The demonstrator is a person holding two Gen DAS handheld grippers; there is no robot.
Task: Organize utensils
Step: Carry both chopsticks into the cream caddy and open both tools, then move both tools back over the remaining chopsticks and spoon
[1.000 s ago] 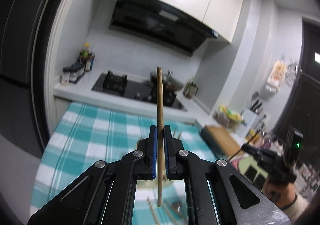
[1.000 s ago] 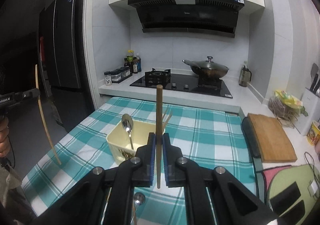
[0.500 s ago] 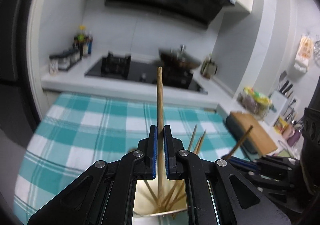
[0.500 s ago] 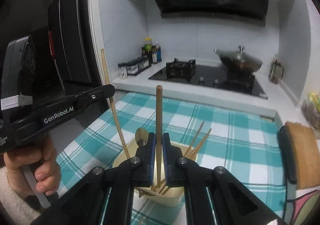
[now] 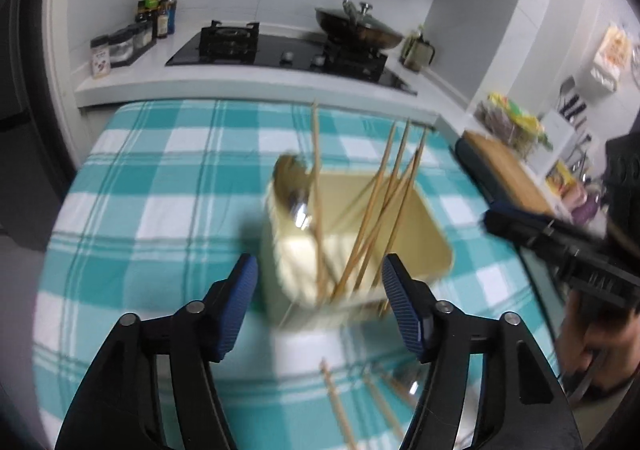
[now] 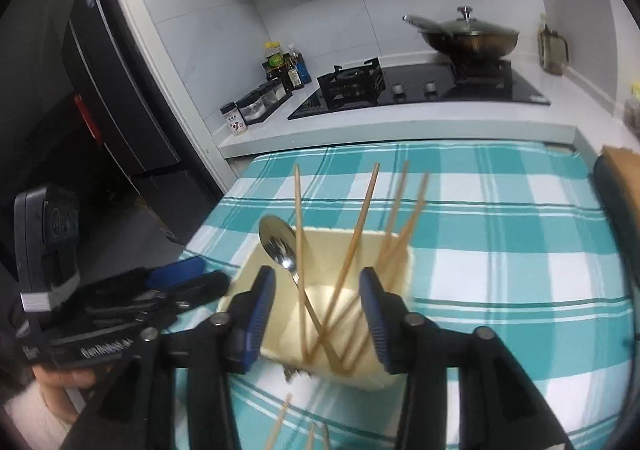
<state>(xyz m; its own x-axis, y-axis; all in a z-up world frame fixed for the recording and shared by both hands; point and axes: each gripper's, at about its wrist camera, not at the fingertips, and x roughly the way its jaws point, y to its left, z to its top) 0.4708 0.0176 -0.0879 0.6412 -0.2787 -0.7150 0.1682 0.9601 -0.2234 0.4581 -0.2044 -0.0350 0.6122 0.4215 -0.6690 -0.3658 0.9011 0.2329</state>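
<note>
Since the earlier frames, both tools have let go of the single chopstick each was clamping, and those sticks now stand in the container with the others. The left tool (image 5: 316,300) is released, its blue pads spread wide and holding nothing. The right tool (image 6: 316,314) is likewise released, pads apart and empty.

Landmark: the cream container (image 5: 434,246) (image 6: 394,254) on the checked-cloth bench (image 5: 160,186) (image 6: 500,250).

- Chopsticks (image 5: 384,210) (image 6: 356,238): a bundle stands inside the container, lower ends on its floor, upper ends fanned out above its rim and leaning in several directions. The left view is motion-blurred, so an exact count cannot be given.
- Spoon (image 5: 290,182) (image 6: 278,240): inside the container at its left side, bowl upward and above the rim, handle slanting down among the chopsticks.
- Loose chopsticks (image 5: 340,406) (image 6: 280,422): lying flat on the cloth on the near side of the container, outside it, partly hidden behind the tools' frames.
- Left tool: directly in front of the container, pads to either side of its near wall, not touching it.
- Right tool: over the near edge of the container, pads flanking the bundle without contact.
- Hob (image 5: 288,50) (image 6: 420,86): on the white worktop beyond the container, carrying a lidded wok (image 5: 358,26) (image 6: 468,34).
- Cutting board (image 5: 508,170): to the right of the container, off the cloth.
</note>
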